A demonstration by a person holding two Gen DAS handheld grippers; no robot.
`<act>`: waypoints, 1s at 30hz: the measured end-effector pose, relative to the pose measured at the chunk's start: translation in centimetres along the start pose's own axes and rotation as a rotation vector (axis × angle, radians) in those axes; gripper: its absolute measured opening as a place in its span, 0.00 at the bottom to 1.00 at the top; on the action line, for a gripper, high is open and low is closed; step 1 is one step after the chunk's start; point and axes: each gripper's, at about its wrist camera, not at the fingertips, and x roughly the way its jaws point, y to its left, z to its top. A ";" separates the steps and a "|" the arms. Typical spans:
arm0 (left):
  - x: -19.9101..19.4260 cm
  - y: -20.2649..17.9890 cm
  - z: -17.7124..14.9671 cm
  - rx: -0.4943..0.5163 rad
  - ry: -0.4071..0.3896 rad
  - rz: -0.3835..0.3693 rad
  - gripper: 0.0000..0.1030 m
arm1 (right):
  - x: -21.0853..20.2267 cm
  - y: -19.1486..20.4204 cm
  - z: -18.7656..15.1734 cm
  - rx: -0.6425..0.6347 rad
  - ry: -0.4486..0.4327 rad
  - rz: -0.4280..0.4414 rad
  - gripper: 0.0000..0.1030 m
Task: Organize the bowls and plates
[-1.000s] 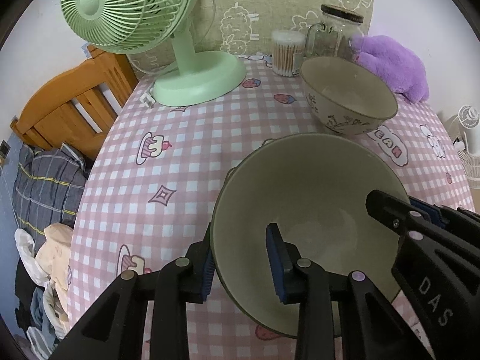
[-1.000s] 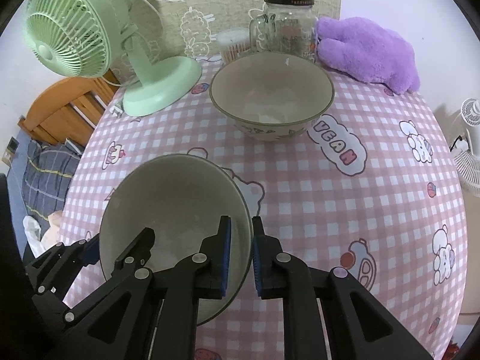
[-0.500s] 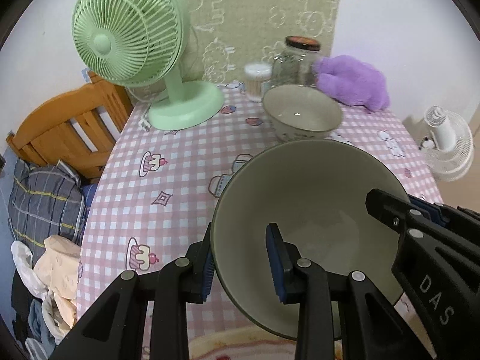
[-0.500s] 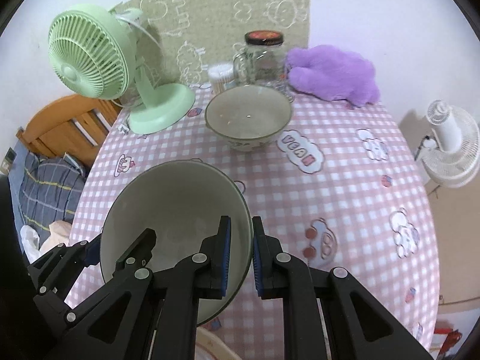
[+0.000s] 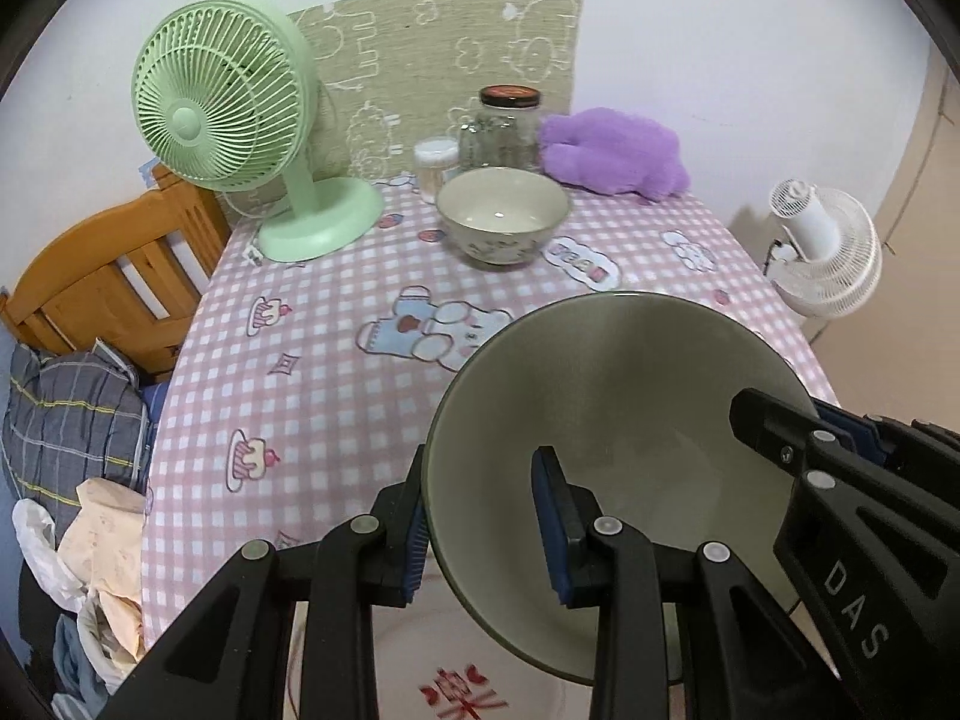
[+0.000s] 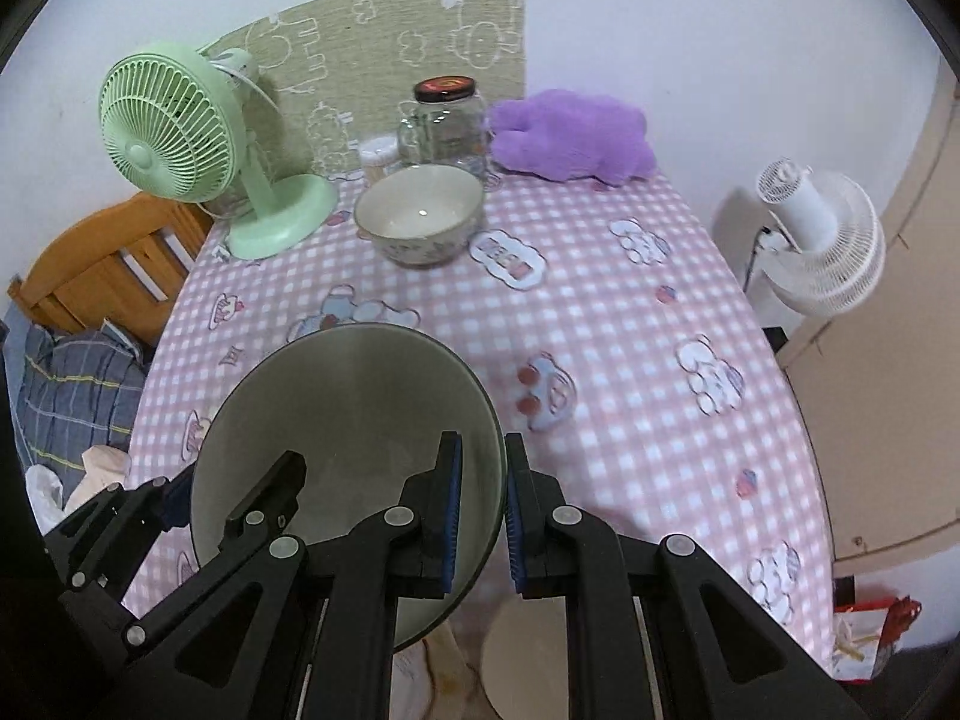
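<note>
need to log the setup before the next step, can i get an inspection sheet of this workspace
surface: table under a pink checked cloth with cartoon prints
job's things: large bowl gripped on opposite rims, off the cloth; patterned bowl upright near the back
clutter: green fan, glass jar, cotton swab tub, purple plush
grippers: left gripper and right gripper each shut on the large bowl's rim
cables: green fan's plug lying on the cloth
surroundings: white fan, wooden bed frame, bedding and clothes at left
</note>
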 end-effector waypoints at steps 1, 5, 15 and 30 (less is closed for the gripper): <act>-0.3 -0.4 -0.2 0.003 -0.001 -0.003 0.29 | -0.3 -0.4 -0.4 0.003 -0.001 -0.002 0.16; -1.2 -1.8 -0.9 0.002 -0.003 -0.001 0.29 | -1.3 -1.6 -1.6 0.011 -0.003 -0.006 0.16; -1.9 -5.6 -2.2 -0.050 0.019 0.026 0.29 | -2.3 -5.1 -3.2 -0.029 0.021 0.034 0.16; -1.1 -10.5 -5.3 -0.102 0.077 0.075 0.29 | -0.8 -10.0 -5.0 -0.103 0.093 0.094 0.16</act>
